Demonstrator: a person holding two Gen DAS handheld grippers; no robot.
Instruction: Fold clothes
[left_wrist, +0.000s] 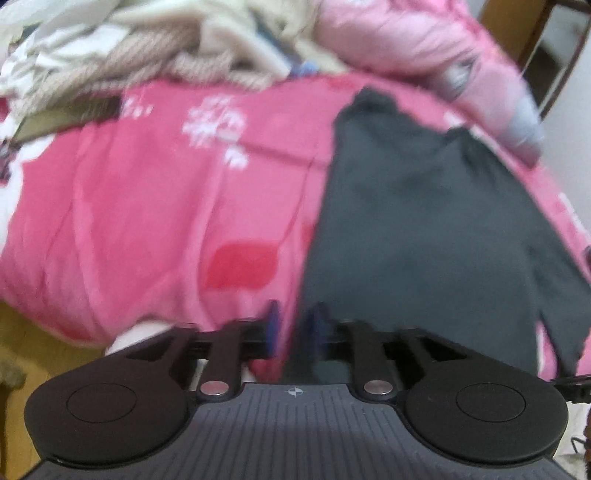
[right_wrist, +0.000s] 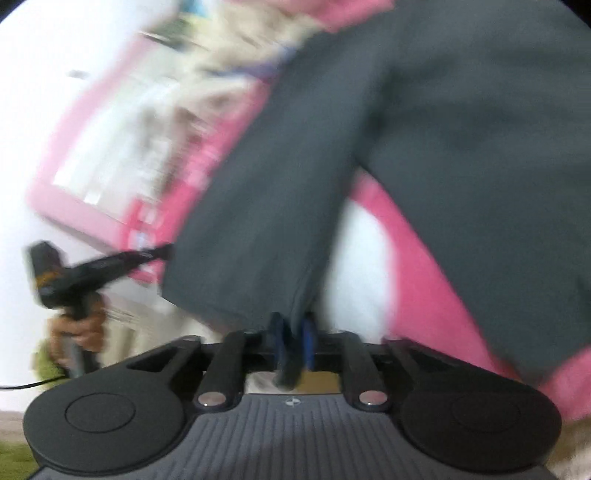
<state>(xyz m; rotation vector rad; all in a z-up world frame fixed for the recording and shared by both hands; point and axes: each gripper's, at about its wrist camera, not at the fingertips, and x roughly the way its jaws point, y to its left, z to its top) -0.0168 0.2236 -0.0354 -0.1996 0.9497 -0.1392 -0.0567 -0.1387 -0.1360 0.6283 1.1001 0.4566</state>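
Both wrist cams tilt down, close over pink bedspread (left_wrist: 147, 206); shared: dark garment (left_wrist: 424, 229), 2 o'clock left view, 12 o'clock right.

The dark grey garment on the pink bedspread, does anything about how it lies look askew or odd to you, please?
Yes. The dark grey garment lies crooked near the edge of the pink bedspread, its near hem bunched where the left gripper and right gripper pinch it. Beyond it, a loose heap of clothes sits unfolded.
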